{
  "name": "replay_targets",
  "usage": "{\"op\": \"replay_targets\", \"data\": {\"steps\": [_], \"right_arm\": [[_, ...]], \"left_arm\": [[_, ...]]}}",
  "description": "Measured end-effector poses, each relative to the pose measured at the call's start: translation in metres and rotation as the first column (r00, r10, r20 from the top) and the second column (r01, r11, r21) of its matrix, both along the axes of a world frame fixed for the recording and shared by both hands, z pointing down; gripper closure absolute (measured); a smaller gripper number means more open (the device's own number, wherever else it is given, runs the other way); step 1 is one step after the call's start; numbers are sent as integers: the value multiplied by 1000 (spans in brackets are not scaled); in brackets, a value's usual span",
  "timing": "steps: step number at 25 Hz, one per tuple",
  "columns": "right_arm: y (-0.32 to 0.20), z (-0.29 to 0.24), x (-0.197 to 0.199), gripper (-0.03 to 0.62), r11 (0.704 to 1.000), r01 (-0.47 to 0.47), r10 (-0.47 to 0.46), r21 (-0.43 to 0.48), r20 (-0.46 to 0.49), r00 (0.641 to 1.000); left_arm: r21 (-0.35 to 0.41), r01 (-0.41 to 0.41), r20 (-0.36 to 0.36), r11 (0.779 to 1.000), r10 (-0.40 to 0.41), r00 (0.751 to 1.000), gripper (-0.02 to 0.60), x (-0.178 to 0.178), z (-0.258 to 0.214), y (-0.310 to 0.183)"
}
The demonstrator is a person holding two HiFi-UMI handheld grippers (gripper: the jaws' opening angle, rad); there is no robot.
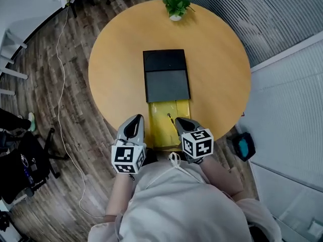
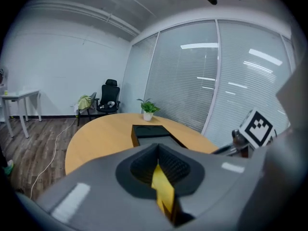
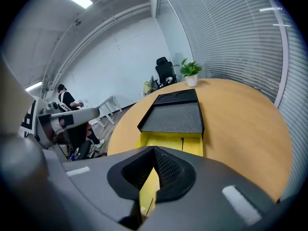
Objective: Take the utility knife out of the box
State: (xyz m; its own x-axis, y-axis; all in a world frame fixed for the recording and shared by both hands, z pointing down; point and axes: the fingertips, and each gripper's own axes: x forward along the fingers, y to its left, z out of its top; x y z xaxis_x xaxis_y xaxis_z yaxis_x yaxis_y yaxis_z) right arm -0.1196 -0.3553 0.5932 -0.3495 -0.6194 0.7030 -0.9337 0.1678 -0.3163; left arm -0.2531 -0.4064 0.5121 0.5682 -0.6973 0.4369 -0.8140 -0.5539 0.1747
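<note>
On the round wooden table [image 1: 217, 69] lies a flat box: a black sleeve [image 1: 166, 74] with a yellow tray [image 1: 160, 120] slid out of it toward me. A thin dark item [image 1: 170, 119] lies in the tray; I cannot tell whether it is the utility knife. My left gripper [image 1: 135, 119] is shut and empty at the tray's left edge, near the table's front rim. My right gripper [image 1: 179, 121] is shut and empty over the tray's right part. In the left gripper view the closed jaws [image 2: 157, 153] hide most of the tray. The right gripper view shows its shut tips [image 3: 154, 153] above the yellow tray [image 3: 166, 141].
A small potted plant [image 1: 175, 5] stands at the table's far edge. A white cable [image 1: 59, 84] runs over the wood floor on the left, near a black bag [image 1: 22, 165]. A dark and blue device [image 1: 243, 146] sits on the floor at the right. Window blinds [image 1: 262, 19] line the right wall.
</note>
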Motion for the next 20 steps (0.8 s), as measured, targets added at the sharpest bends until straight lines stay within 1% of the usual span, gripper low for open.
{"op": "replay_targets", "data": {"steps": [2, 4, 6, 7, 9, 12, 14, 17, 19, 20], "right_arm": [[2, 12, -4, 592, 999, -11, 10, -30, -42, 999], [7, 25, -10, 591, 998, 2, -7, -64, -87, 996], [9, 40, -17, 518, 993, 32, -44, -113, -104, 994], [9, 49, -20, 514, 989, 47, -63, -140, -109, 992], [5, 68, -23, 465, 979, 72, -98, -191, -132, 986], [4, 93, -22, 459, 965, 82, -128, -251, -176, 976], [5, 105, -17, 445, 957, 67, -127, -281, -203, 971], [6, 118, -14, 450, 946, 41, -123, -323, -239, 963], [6, 125, -12, 463, 938, 18, -117, -347, -265, 957], [6, 128, -10, 498, 936, 8, -115, -352, -284, 952]], "left_arm": [[-17, -17, -5, 1000, 17, 1000, 575, -6, 7, -1], [-34, -26, -10, 999, 26, 1000, 575, -13, 14, 3], [-52, -31, -16, 998, 30, 999, 575, -18, 21, 6], [-61, -31, -18, 998, 30, 999, 575, -20, 25, 5], [-81, -27, -22, 996, 26, 999, 575, -24, 36, 2], [-115, -14, -28, 993, 11, 1000, 575, -27, 55, 2], [-129, -1, -27, 992, -2, 1000, 575, -29, 65, 3], [-144, 31, -27, 989, -35, 999, 575, -37, 74, 4], [-157, 50, -33, 986, -56, 998, 575, -42, 78, 4], [-161, 57, -35, 985, -63, 997, 575, -43, 81, 4]]}}
